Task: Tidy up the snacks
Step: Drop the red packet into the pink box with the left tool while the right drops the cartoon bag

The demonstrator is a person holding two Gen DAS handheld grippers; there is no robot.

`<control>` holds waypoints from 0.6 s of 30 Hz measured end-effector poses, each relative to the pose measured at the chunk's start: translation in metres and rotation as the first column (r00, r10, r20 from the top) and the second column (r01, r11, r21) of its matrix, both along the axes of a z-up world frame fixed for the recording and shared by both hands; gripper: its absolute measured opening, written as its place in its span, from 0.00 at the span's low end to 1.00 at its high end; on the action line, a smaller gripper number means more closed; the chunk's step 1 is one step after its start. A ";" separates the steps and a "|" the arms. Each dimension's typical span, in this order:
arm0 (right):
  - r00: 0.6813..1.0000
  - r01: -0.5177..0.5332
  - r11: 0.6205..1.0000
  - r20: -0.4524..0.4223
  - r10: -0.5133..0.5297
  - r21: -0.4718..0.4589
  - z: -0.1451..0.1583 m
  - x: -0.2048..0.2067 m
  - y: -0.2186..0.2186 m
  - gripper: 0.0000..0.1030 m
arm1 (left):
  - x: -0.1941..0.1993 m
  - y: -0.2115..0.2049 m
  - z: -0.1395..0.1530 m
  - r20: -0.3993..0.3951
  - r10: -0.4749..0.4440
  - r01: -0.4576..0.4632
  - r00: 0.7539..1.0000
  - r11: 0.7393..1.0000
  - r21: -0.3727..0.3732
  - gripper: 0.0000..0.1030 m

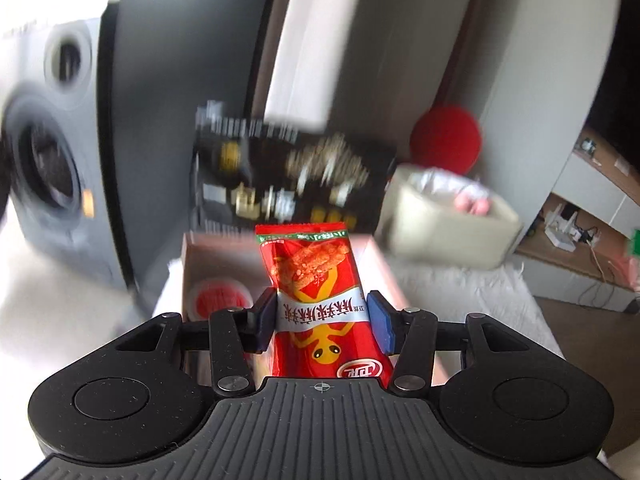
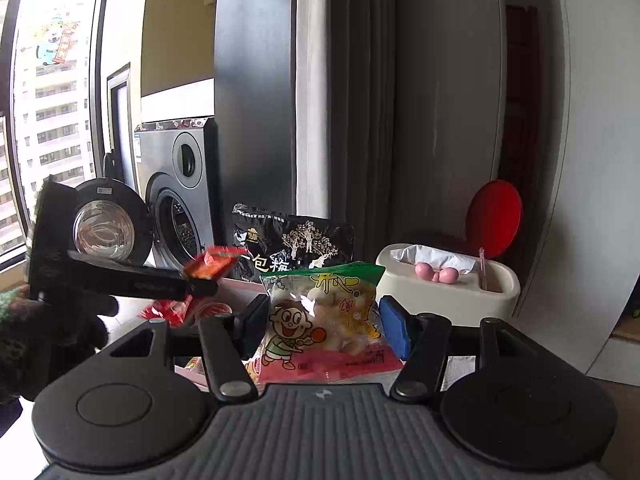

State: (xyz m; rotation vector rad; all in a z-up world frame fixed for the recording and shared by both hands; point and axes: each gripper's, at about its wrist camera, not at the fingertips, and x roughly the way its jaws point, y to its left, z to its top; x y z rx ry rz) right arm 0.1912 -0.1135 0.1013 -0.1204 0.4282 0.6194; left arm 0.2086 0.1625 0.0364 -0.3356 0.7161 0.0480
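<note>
My left gripper [image 1: 322, 322] has its jaws clamped on the red spicy-strip packet [image 1: 320, 304], pads pressing both long edges around its middle, and the packet stands upright with its sealed top away from me. My right gripper [image 2: 320, 326] is clamped the same way on the bun-snack bag [image 2: 326, 320], the one with the cartoon boy and the green top; that bag is puffy, so I judge the pads are squeezing air as much as film.

Both packets are lifted clear, above the pink box [image 1: 192, 252] that sits just past my left jaws. A red-lidded cup [image 1: 218, 300] lies in the box's near left corner. Behind the box, the big black snack bag [image 2: 294, 246] stands against its far side. To the right sits the cream tissue holder [image 2: 444, 292], apart from the box. In the right view the left gripper [image 2: 202, 280] crosses at the left, red packet at its tip.

To do this well, I'd keep both grips steady, carry one packet at a time so the two tools don't cross, and lower each to its spot before easing the jaws apart. The left view is smeared, so I'd slow down. The puffy bag could slip or twist, so keep it level.
</note>
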 end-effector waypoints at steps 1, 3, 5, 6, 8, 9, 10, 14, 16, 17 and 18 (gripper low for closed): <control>1.000 0.000 1.000 -0.006 0.000 -0.007 -0.002 0.004 0.003 0.58 | 0.004 0.004 -0.014 -0.012 -0.017 0.017 1.000 1.000 -0.023 0.53; 1.000 -0.003 1.000 -0.022 0.002 -0.019 -0.007 0.012 0.011 0.58 | 0.009 0.006 -0.034 -0.029 -0.050 0.049 0.998 0.999 -0.022 0.54; 0.999 -0.005 1.000 -0.047 0.003 -0.030 -0.013 0.022 0.022 0.58 | 0.011 0.004 -0.045 -0.050 -0.049 0.051 0.998 0.998 0.041 0.54; 0.998 -0.007 0.999 -0.059 0.005 -0.038 -0.015 0.027 0.029 0.58 | 0.011 0.002 -0.049 -0.056 -0.049 0.053 0.997 0.995 0.084 0.54; 0.996 -0.021 0.998 -0.086 0.017 -0.052 -0.021 0.037 0.046 0.58 | 0.011 0.003 -0.052 -0.042 -0.050 0.055 0.998 0.989 0.136 0.55; 0.995 -0.030 0.998 -0.100 0.024 -0.054 -0.024 0.042 0.055 0.58 | 0.010 0.005 -0.052 -0.031 -0.046 0.050 0.998 0.989 0.139 0.55; 0.993 -0.040 0.998 -0.116 0.033 -0.056 -0.027 0.047 0.064 0.58 | 0.006 0.012 -0.050 -0.013 -0.039 0.040 0.999 0.991 0.129 0.55; 0.978 -0.081 0.995 -0.198 0.068 -0.061 -0.039 0.073 0.107 0.58 | -0.008 0.023 -0.041 0.058 -0.005 -0.003 0.998 0.991 0.135 0.55; 0.967 -0.099 0.993 -0.244 0.078 -0.072 -0.050 0.089 0.132 0.58 | -0.016 0.024 -0.039 0.074 -0.013 0.003 0.997 0.990 0.141 0.46; 0.958 -0.102 0.992 -0.276 0.078 -0.074 -0.056 0.099 0.146 0.58 | -0.020 0.025 -0.039 0.083 -0.020 0.010 0.996 0.992 0.127 0.46; 0.948 -0.105 0.992 -0.308 0.078 -0.070 -0.064 0.110 0.158 0.58 | -0.023 0.027 -0.038 0.094 -0.030 0.020 0.995 0.995 0.102 0.46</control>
